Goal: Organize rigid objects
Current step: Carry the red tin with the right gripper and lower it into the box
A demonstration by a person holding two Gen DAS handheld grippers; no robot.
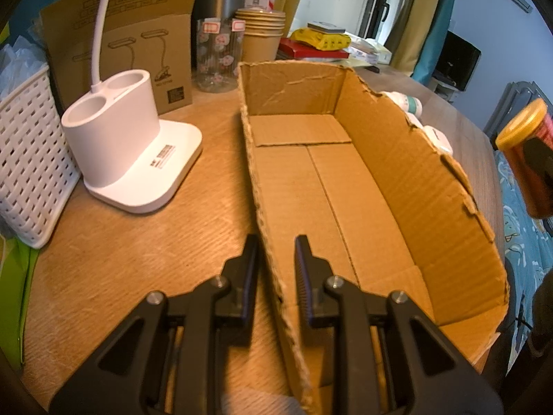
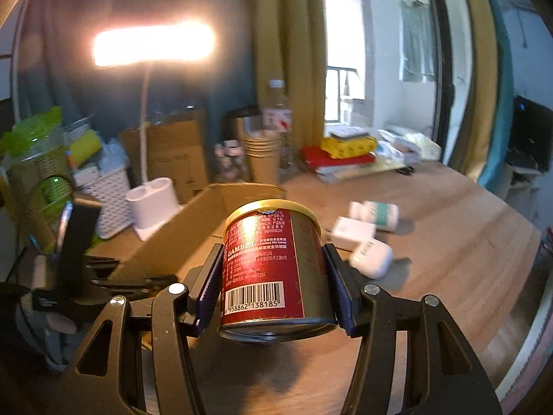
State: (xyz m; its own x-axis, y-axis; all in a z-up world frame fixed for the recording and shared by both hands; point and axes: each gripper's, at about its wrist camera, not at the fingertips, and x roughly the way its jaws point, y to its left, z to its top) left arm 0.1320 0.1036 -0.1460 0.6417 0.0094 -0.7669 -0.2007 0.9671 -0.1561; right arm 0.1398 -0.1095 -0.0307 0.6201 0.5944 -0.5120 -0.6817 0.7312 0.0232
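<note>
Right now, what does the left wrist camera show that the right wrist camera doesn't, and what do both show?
Only the left wrist view shows the bare inside floor of the brown cardboard box and the left gripper clamped on the box's near wall. Only the right wrist view shows the lit lamp head, the barcode on the red gold-lidded can held in the right gripper, and the white bottles lying fully visible on the wooden table. Both show the can, box, white lamp base and white woven basket.
</note>
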